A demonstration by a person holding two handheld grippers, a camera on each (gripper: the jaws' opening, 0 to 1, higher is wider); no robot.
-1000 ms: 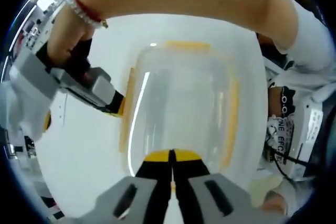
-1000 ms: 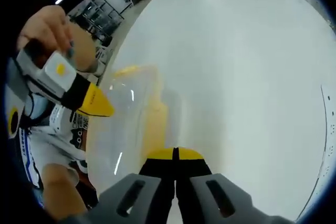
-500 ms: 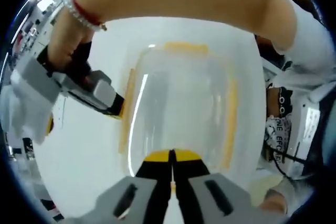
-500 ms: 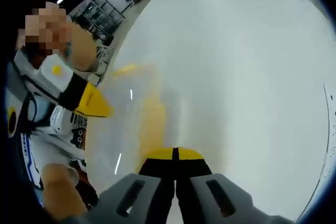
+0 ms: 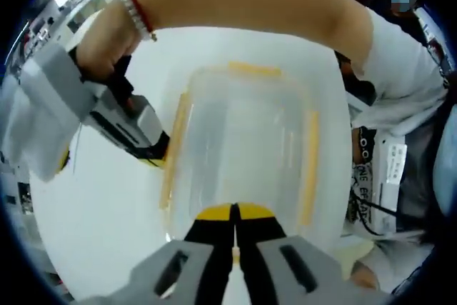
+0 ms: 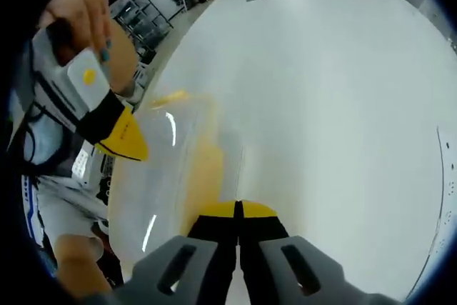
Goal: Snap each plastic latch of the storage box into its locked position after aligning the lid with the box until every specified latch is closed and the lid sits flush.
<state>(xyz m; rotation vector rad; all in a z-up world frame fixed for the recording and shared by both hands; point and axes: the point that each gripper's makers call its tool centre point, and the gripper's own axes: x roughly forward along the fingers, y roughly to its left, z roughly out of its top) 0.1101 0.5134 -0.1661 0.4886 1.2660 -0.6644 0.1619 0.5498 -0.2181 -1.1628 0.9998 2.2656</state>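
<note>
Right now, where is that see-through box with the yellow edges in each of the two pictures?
Left gripper view: the clear storage box sits mid-picture on the white table, just beyond the shut left gripper.
Right gripper view: the box lies left of centre, beside the shut right gripper.
Shared landmark: its yellow latch, where the right gripper's tip presses.

Large workroom or lab, long white table (image 6: 335, 91), metal shelving racks (image 6: 139, 16) behind

Clear storage box (image 5: 239, 148), lid on, yellow latches (image 5: 308, 166) along sides, flat on white table.
</note>
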